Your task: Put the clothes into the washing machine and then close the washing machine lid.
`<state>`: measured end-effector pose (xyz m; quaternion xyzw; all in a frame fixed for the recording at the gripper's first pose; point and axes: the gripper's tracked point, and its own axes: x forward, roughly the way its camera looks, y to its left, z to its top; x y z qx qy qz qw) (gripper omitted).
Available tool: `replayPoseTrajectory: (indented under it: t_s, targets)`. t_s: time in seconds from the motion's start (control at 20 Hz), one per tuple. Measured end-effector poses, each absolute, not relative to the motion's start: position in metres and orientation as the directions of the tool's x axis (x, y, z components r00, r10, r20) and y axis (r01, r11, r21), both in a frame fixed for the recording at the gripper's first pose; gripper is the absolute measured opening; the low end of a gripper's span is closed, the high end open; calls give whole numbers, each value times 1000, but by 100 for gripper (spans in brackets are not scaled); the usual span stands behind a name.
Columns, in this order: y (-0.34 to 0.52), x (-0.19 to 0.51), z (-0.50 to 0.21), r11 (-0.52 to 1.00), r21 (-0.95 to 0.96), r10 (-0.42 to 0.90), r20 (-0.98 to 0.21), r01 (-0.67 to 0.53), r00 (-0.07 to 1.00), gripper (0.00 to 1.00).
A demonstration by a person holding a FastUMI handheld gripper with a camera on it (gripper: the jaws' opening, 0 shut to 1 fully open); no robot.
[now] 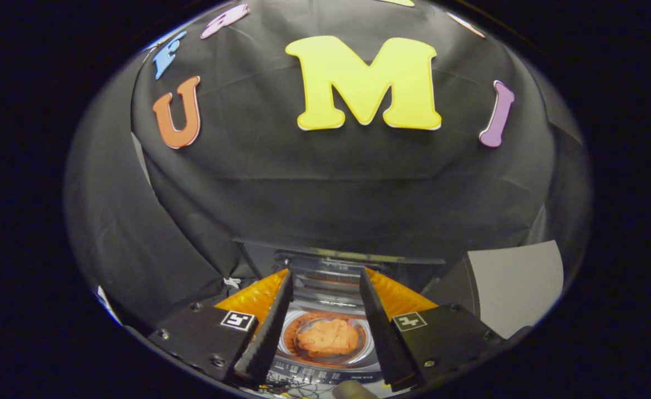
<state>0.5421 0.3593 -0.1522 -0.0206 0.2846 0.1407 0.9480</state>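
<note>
Lying bunched inside the drum of the washing machine point(325, 318), the orange clothes point(330, 337) are already loaded, so the first step is judged done, while the clear lid point(325, 272) is standing raised behind the opening and is yet to be closed. The tongs point(325, 288) are hanging above the drum, spread apart and gripping nothing, aiming toward the upright lid.

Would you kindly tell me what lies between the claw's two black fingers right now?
In the gripper view, the open claw frames the washing machine's round drum opening, with crumpled orange clothes inside and the raised transparent lid beyond. The fingers grip nothing.
</note>
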Motion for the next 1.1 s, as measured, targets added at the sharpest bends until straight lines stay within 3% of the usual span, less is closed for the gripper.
replayPoseTrajectory:
  t_s: [0.45, 1.1]
  targets:
    - [371, 601, -123, 968, 70, 243, -517, -242, 821, 76]
    - [386, 679, -180, 979, 96, 201, -615, -180, 763, 76]
